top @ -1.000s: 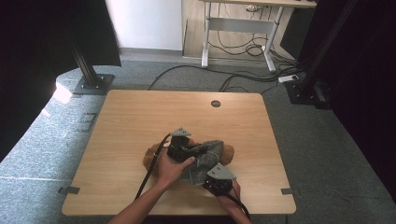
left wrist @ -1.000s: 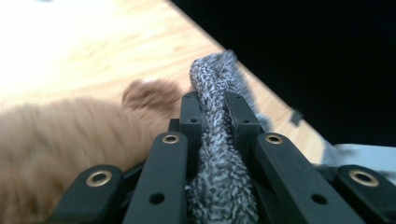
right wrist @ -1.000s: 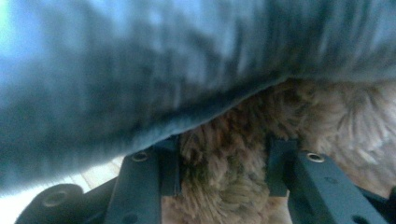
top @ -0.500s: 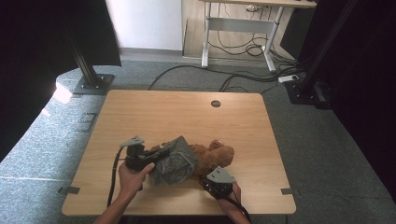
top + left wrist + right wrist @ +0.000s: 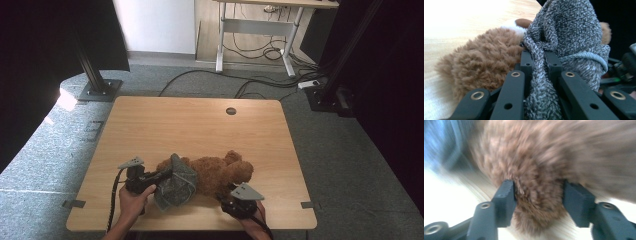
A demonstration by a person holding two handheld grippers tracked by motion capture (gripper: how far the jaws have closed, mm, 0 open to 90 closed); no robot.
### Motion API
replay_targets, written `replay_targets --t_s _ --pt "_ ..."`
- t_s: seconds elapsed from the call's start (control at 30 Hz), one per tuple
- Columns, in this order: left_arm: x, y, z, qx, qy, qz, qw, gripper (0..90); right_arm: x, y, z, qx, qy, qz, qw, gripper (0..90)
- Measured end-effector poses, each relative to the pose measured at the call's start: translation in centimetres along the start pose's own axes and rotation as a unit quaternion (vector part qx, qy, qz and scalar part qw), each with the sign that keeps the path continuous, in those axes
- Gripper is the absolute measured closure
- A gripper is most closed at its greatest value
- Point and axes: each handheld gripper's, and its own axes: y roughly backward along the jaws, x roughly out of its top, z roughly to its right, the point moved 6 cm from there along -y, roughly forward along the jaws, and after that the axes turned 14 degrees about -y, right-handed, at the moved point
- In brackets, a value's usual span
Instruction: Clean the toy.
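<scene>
A brown teddy bear (image 5: 220, 171) lies on its side near the front of the wooden table (image 5: 200, 120). A grey knit garment (image 5: 176, 184) covers its left end. My left gripper (image 5: 167, 175) is shut on a fold of that garment (image 5: 537, 82), right against the bear's fur (image 5: 481, 62). From the front edge my right gripper (image 5: 226, 194) reaches in, shut on a limb of the bear (image 5: 539, 202). That fur fills the gap between its jaws, and the right gripper view is blurred.
A round cable hole (image 5: 230, 111) sits near the table's far edge. Beyond it, on the floor, are cables (image 5: 260, 82), a white desk frame (image 5: 255, 35) and black stand bases (image 5: 97, 90) at both sides.
My left gripper has pulled the grey garment to the left, baring most of the bear's body. The right gripper has stayed at the front edge, on the bear.
</scene>
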Motion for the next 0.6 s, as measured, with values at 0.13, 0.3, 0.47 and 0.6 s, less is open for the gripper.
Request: replay_targets --t_s 0.13,0.3,0.47,0.6 --pt "-0.5 0.2 0.3 -0.001 0.0 0.004 1.0 79.7 1.6 3.8 1.1 0.02 -0.057 0.041 0.9973 28.8" --pt "-0.8 0.4 0.7 -0.001 -0.008 0.002 1.0 79.7 4.5 6.6 1.5 0.024 -0.06 0.074 0.9951 23.5" --pt "-0.9 0.6 0.9 -0.001 -0.014 -0.001 0.9999 79.7 8.7 6.1 0.8 0.033 -0.034 0.078 0.9958 19.3" --pt "-1.0 0.7 1.0 -0.002 -0.014 -0.004 0.9999 79.7 9.3 2.7 0.4 0.054 -0.03 0.022 0.9979 17.4"
